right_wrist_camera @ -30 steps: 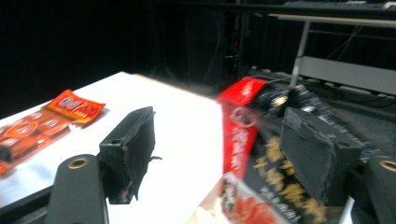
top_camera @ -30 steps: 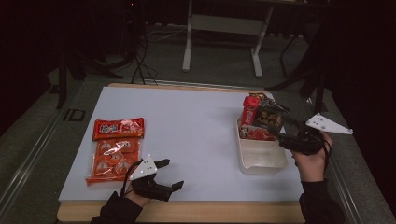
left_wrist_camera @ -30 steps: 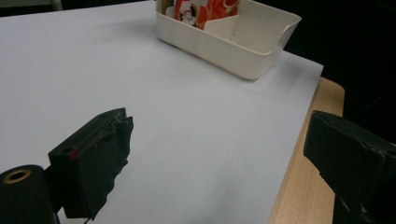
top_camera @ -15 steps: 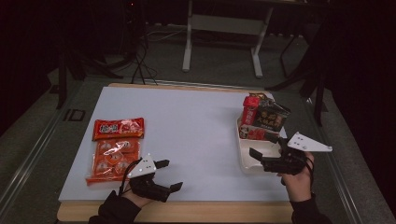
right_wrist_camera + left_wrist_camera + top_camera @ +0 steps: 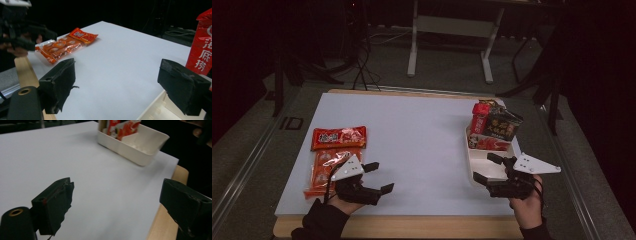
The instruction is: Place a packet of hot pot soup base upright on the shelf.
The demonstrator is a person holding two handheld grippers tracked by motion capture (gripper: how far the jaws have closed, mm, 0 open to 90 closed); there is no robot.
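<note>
High view: left gripper (image 5: 380,177) and right gripper (image 5: 486,168) are hovering wide open, gripping nothing. 2 orange snack packets (image 5: 334,150) are lying beside the left; red Chinese-lettered packets (image 5: 492,127) are standing in the white tray (image 5: 479,161).

A dark work room, like a lab; a white table (image 5: 422,145) stands on grey carpet (image 5: 242,165); black cables (image 5: 362,65) lie on the floor; the metal legs of a desk (image 5: 449,45) stand behind.

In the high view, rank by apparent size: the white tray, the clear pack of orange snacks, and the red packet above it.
1. white tray
2. clear pack of orange snacks
3. red packet

The left hand's tongs cover part of the snack pack, so first and second are unsure.
</note>
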